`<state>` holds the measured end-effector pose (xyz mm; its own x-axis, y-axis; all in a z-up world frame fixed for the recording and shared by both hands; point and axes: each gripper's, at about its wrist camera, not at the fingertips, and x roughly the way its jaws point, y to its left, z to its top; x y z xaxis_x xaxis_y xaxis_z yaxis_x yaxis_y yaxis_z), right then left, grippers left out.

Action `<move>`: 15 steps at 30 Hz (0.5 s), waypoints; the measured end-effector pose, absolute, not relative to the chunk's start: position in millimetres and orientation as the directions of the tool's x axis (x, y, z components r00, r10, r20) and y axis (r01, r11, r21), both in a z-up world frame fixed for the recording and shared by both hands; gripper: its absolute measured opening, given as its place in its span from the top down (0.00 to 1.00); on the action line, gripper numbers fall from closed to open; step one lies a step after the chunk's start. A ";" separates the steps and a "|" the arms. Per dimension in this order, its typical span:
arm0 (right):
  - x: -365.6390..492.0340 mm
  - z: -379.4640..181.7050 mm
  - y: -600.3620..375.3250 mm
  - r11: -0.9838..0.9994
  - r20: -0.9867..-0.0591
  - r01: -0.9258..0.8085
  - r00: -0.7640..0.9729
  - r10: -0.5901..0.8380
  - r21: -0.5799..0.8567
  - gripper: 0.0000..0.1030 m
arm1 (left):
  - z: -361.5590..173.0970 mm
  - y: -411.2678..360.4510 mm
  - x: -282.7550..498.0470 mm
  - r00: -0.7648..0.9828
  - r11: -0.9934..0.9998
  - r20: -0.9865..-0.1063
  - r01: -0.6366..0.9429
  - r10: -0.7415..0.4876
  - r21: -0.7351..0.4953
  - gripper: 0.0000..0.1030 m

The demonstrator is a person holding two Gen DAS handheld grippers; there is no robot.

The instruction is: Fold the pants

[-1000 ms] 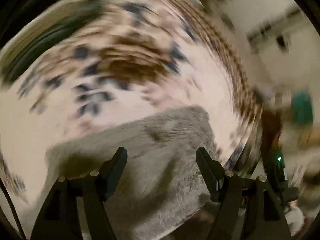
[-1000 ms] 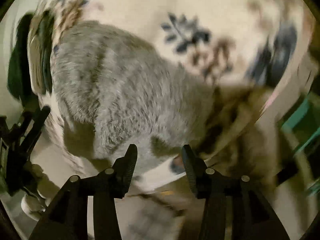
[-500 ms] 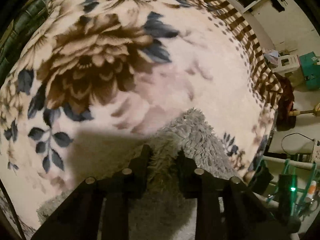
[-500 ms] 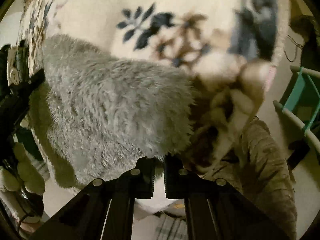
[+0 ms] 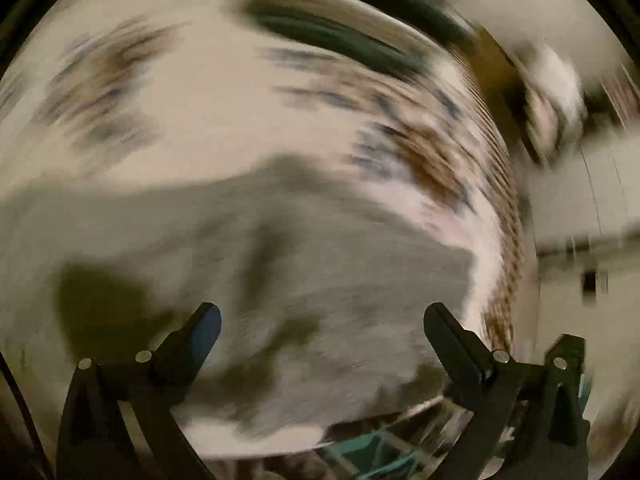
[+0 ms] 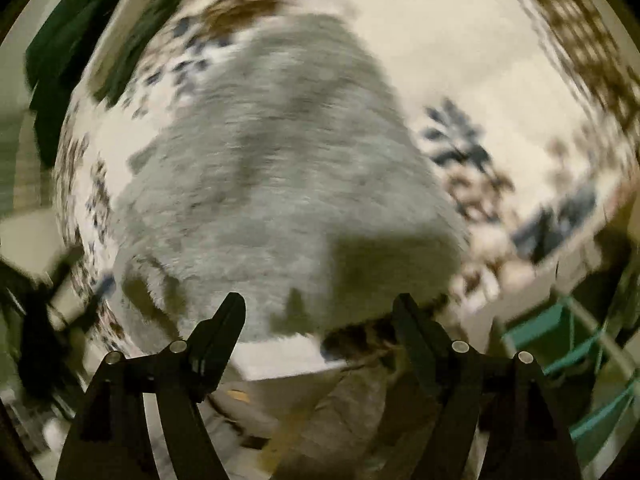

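Observation:
The grey fuzzy pants [image 5: 280, 264] lie in a folded heap on a cream floral blanket [image 5: 208, 120]; both views are motion-blurred. My left gripper [image 5: 322, 320] is open and empty, hovering just above the near part of the pants. In the right wrist view the pants [image 6: 280, 168] stretch away from me across the blanket [image 6: 480, 60]. My right gripper [image 6: 320, 316] is open and empty above the pants' near edge at the bed's edge.
Dark green fabric [image 5: 360, 32] lies at the far side of the blanket and shows in the right wrist view [image 6: 60, 64]. A teal frame [image 6: 568, 332] stands beside the bed at the lower right. A brown cloth [image 6: 360, 420] hangs below the bed edge.
Both grippers were shut on the grey pants half a second ago; now both are open and have let go. Both cameras are swinging fast.

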<state>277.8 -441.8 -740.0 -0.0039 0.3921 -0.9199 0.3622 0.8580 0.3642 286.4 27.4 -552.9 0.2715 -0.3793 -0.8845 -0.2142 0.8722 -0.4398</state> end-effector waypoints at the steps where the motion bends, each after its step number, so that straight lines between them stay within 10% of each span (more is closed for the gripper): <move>1: 284.7 -738.6 -431.3 0.868 -0.922 0.339 -0.007 0.388 0.363 0.24 | -555.6 51.3 270.0 0.296 0.856 -0.894 -0.298 -0.337 -0.422 0.00; 7: 323.8 -746.4 -379.9 0.881 -0.912 0.282 -0.049 0.408 0.379 0.24 | -605.6 193.1 163.3 0.473 0.468 -0.855 -0.718 -0.215 -0.515 0.00; 15: 341.2 -760.8 -328.5 0.926 -0.933 0.216 -0.118 0.339 0.309 0.24 | -685.6 237.0 141.5 0.596 0.209 -0.787 -0.759 -0.160 -0.617 0.01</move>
<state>341.2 -328.5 -760.8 -0.1177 0.3388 -0.9334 0.2159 0.9262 0.3090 141.5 237.0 -685.6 0.5961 -0.1602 -0.7868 -0.7586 0.2088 -0.6172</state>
